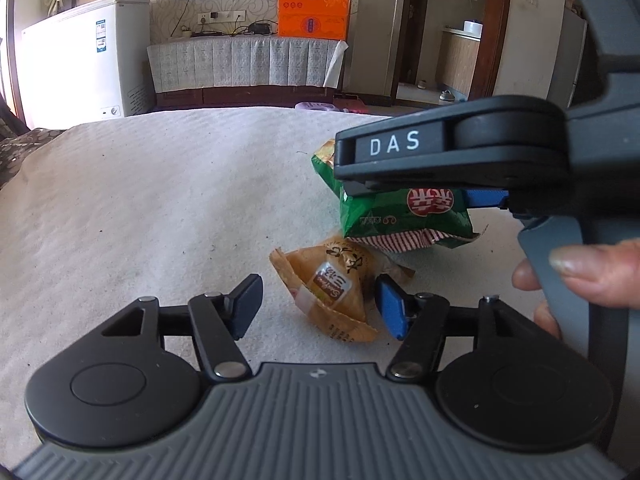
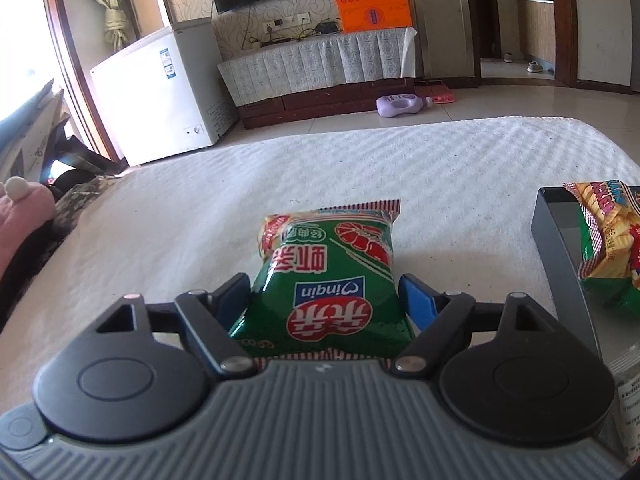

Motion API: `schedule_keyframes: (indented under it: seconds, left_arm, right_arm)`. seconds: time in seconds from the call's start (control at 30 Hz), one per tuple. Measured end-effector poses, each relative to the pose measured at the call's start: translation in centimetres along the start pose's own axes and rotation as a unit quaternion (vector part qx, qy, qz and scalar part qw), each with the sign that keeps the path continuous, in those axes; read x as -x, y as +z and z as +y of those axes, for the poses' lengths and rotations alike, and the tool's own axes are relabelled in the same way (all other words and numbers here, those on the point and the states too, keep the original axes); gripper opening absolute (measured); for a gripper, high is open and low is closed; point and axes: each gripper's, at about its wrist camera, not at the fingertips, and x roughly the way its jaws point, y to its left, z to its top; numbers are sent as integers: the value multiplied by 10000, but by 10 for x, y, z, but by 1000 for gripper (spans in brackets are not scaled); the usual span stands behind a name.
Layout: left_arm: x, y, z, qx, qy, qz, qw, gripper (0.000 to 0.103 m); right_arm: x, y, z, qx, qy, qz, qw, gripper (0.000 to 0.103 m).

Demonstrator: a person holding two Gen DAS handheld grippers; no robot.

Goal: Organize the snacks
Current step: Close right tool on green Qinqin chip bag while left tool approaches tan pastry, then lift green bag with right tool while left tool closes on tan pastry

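Note:
A small orange triangular snack packet [image 1: 332,288] lies on the white textured cover [image 1: 160,200], between the fingers of my left gripper [image 1: 320,306]. Its jaws stand apart, with a gap of cover showing beside the left pad [image 1: 246,306]. Just beyond it sits a green shrimp-chip bag [image 1: 400,216]. The bag [image 2: 324,280] rests on the cover and fills the space between the wide-spread fingers of my right gripper [image 2: 326,296], which do not squeeze it. In the left wrist view, a right gripper finger [image 1: 392,148] crosses over the bag's top.
A dark grey bin [image 2: 556,248] stands at the right and holds a yellow and green snack bag [image 2: 604,240]. A person's fingers [image 1: 580,264] grip the right handle. A pink plush [image 2: 24,208] lies off the left edge. The cover stretches far ahead.

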Motion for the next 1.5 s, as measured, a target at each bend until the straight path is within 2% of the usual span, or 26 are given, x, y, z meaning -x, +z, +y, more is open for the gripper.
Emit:
schedule_keyframes:
  seconds: [0.13, 0.37, 0.57, 0.63, 0.9, 1.27, 1.37, 1.5]
  left_arm:
    - [-2, 0, 3, 52, 43, 51, 10000, 76]
    - [-2, 0, 4, 72, -44, 133, 9999, 77]
    - [-3, -1, 1, 44, -80, 155, 9998, 79]
    - [-3, -1, -1, 23, -75, 150, 9999, 79]
    - [-6, 2, -3, -35, -135, 137, 9998, 80]
    - [-22, 6, -10, -120, -92, 216, 9997, 83]
    - [-23, 5, -15, -244, -56, 222, 9994, 82]
    - [-23, 3, -17, -280, -35, 154, 9995, 69]
  right_arm:
    - [-6, 2, 0, 42, -108, 23, 9999, 83]
    - [-14, 8, -1, -123, -142, 88, 9998, 83]
    - [-25, 11, 1, 52, -307, 110, 9995, 84]
    - [-30, 12, -4, 75, -224, 192, 9995, 83]
    - [-23, 15, -15, 185, 153, 259, 9994, 67]
    - [16, 8, -22, 392, 350, 229, 9984, 64]
    - [27, 8, -29, 298, 419, 182, 9985, 64]
    - [42, 8, -35, 167, 504, 79, 9986, 64]
